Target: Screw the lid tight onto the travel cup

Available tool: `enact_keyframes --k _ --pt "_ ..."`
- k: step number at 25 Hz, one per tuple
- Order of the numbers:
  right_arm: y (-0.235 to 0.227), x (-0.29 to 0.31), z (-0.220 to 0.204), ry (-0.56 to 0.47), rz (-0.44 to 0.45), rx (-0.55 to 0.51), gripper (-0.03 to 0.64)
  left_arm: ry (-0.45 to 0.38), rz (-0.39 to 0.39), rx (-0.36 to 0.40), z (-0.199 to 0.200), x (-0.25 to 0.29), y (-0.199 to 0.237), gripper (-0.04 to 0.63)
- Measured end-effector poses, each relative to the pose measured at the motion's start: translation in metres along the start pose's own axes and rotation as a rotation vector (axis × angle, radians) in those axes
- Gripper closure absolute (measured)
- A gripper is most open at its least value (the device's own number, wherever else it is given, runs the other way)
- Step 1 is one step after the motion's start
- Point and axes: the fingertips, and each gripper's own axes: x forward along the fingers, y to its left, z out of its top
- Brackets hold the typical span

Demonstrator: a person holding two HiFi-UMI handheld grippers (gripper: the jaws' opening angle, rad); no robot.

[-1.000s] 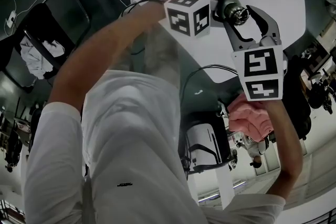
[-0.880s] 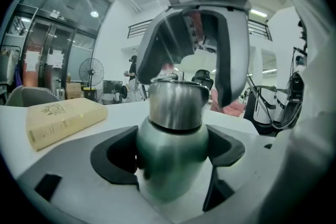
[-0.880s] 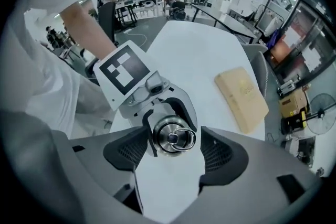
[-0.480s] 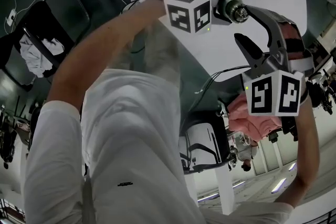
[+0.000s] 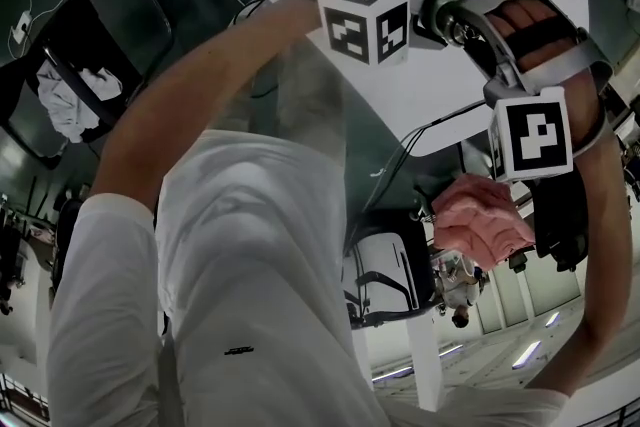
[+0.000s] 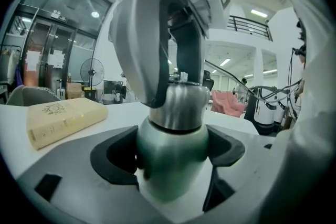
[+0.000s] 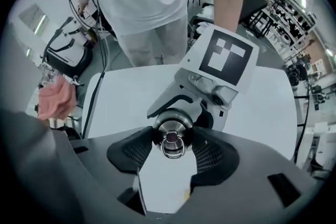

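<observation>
Left gripper (image 6: 172, 152): clamped on the travel cup (image 6: 176, 136), dark pads pressed to both sides of the green body, low down. Cup upright over a white table (image 6: 118, 110); whether the base rests on it, not clear.

Right gripper (image 7: 172, 139): set over the same cup from above, pointing down. Jaws just closing, ribbed pads now against both sides of the silver lid (image 7: 164, 127). Small metal ring (image 7: 172, 150) lying flat on the lid's top. Seen from the left gripper view as a grey finger arching over the lid.

Marker cubes, head view: left cube (image 5: 365, 18) beside the cup, right cube (image 5: 533, 135) nearer the person, below and to the right of the first.

Table contents besides the cup: one cream book (image 6: 63, 119), lying flat, well apart from the cup, on the left in the left gripper view.

Person: white shirt (image 5: 250, 265), both bare forearms reaching to the grippers.

Surroundings: pink cloth (image 5: 480, 220) off the table's near edge. Dark chair (image 5: 100, 45) with a white rag on the seat, at the left in the head view. Standing fan (image 6: 93, 68) against a glass wall far behind the book.
</observation>
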Motion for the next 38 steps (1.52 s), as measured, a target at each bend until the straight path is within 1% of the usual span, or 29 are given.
enact_keyframes --k 3,5,8,12,13,15,17,22,24,27,28,30,32,35,38 --pt "-0.006 -0.002 0.003 -0.023 -0.016 0.131 0.387 0.0 0.008 -0.002 0.001 -0.001 0.0 0.224" --pt "-0.008 -0.003 0.003 -0.059 -0.024 0.269 0.387 0.001 0.012 -0.003 0.002 -0.001 0.0 0.224" --pt "-0.01 -0.003 0.001 -0.11 -0.038 0.529 0.388 -0.001 0.014 -0.008 0.001 0.001 -0.001 0.224" --pt "-0.013 0.001 -0.003 -0.096 -0.102 0.951 0.387 0.003 0.028 -0.008 -0.002 0.002 -0.002 0.224" --pt "-0.013 0.001 -0.004 -0.086 -0.116 1.038 0.387 0.004 0.03 -0.006 -0.002 0.001 -0.003 0.224" --pt "-0.014 0.0 -0.004 -0.072 -0.133 1.148 0.387 0.006 0.03 -0.002 -0.001 0.001 -0.003 0.224" --pt "-0.014 -0.001 -0.005 -0.074 -0.137 1.203 0.388 0.006 0.028 0.001 0.0 0.001 -0.003 0.224" --pt "-0.015 0.0 -0.007 -0.092 -0.132 1.286 0.388 0.005 0.029 -0.004 -0.001 0.001 -0.002 0.224" --pt "-0.015 0.0 -0.007 -0.094 -0.137 1.28 0.388 0.005 0.029 -0.005 -0.001 0.001 -0.002 0.224" --pt "-0.014 -0.001 -0.006 -0.088 -0.153 1.237 0.387 0.006 0.024 -0.007 0.0 0.002 -0.003 0.224" --pt "-0.014 -0.002 -0.006 -0.086 -0.169 1.225 0.387 0.013 0.021 -0.006 0.001 0.002 -0.003 0.224" --pt "-0.016 -0.007 -0.007 -0.088 -0.211 1.215 0.362 0.032 0.013 0.002 0.003 0.0 -0.005 0.224" --pt "-0.016 -0.015 -0.006 -0.11 -0.251 1.237 0.356 0.035 0.008 0.005 0.01 -0.006 -0.007 0.224" --pt "-0.015 -0.034 -0.003 -0.17 -0.309 1.311 0.354 0.017 0.032 -0.025 0.027 -0.023 -0.012 0.224" --pt "-0.013 -0.063 0.0 -0.248 -0.409 1.417 0.354 0.015 0.083 -0.07 0.043 -0.051 -0.016 0.224"
